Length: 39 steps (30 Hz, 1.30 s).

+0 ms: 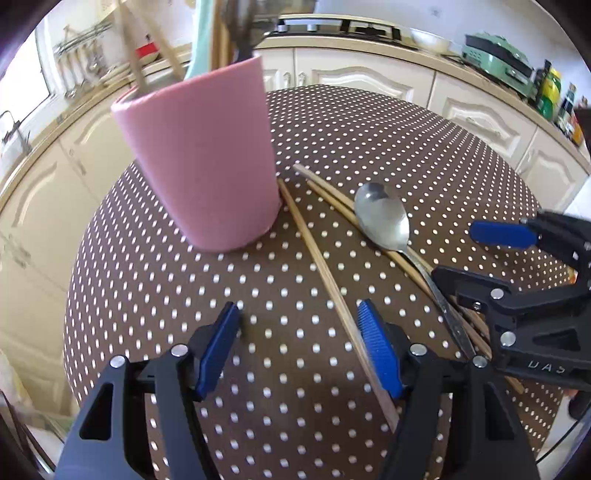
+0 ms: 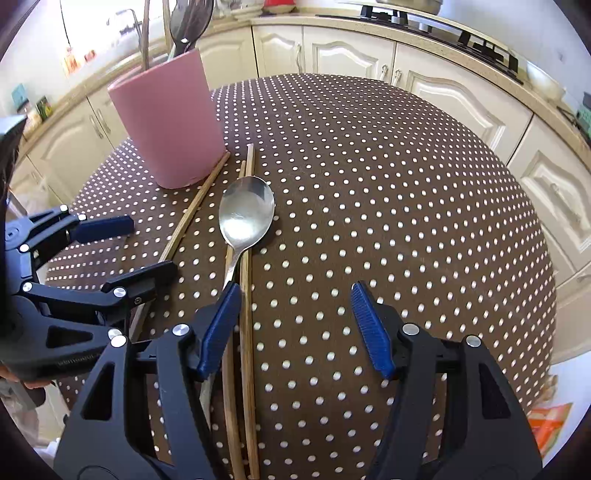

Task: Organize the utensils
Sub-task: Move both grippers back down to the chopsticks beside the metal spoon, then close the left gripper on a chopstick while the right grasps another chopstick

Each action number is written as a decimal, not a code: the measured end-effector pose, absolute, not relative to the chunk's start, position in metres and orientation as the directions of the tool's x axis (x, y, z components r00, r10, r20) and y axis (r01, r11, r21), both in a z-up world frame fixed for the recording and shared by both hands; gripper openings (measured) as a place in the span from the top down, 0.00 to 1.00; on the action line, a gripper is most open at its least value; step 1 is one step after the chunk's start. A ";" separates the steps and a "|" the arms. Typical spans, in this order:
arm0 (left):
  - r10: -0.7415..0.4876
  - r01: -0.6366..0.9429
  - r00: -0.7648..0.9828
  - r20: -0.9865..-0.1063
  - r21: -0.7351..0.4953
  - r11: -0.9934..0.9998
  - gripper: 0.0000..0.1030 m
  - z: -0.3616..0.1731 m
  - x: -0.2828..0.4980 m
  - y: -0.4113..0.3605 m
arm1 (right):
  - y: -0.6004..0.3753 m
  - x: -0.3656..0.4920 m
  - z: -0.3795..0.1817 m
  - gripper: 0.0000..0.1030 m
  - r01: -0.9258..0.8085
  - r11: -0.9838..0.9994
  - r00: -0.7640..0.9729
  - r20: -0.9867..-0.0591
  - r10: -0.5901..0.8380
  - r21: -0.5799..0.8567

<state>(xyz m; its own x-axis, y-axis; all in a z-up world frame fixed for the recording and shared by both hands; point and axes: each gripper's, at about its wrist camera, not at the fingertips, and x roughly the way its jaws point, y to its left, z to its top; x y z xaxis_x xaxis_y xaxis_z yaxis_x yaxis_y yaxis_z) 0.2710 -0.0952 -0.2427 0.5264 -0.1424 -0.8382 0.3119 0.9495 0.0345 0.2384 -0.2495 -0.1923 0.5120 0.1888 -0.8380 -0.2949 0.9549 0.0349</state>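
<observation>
A pink cup (image 1: 195,158) (image 2: 168,125) stands on the brown dotted tablecloth (image 1: 369,129) (image 2: 369,166) and holds chopsticks and dark utensils. A metal spoon (image 1: 382,218) (image 2: 246,214) lies bowl-up across a pair of wooden chopsticks (image 1: 328,194) (image 2: 250,314). One single chopstick (image 1: 317,254) (image 2: 192,214) lies by the cup's base. My left gripper (image 1: 297,314) (image 2: 136,251) is open over the cloth, and the single chopstick runs just inside its right finger. My right gripper (image 2: 295,295) (image 1: 480,258) is open over the pair, which lies beside its left finger. The spoon handle passes under that finger.
Cream kitchen cabinets (image 2: 347,51) and a counter ring the round table. A gas hob (image 1: 343,26) sits at the back, with a green appliance (image 1: 498,55) and bottles (image 1: 550,92) at the right. The cloth right of the spoon is bare.
</observation>
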 end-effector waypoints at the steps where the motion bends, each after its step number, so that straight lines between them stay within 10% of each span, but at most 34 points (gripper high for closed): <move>1: -0.145 0.314 0.520 -0.842 0.031 0.949 0.36 -0.242 0.275 -0.095 | -0.248 0.242 -0.192 0.40 -0.295 0.955 0.509 -0.842 0.177 0.023; 28: -0.155 0.268 0.455 -0.877 -0.032 0.963 0.90 -0.238 0.328 -0.099 | -0.231 0.362 -0.199 0.58 -0.333 0.943 0.357 -0.926 0.125 -0.001; 32: -0.171 0.262 0.453 -0.875 -0.052 0.964 0.93 -0.238 0.328 -0.090 | -0.227 0.372 -0.199 0.91 -0.341 0.940 0.358 -0.924 0.138 0.008; 39: -0.217 0.275 0.482 -0.849 -0.088 0.957 0.94 -0.229 0.309 -0.078 | -0.245 0.348 -0.194 0.94 -0.300 0.953 0.424 -0.888 0.175 0.044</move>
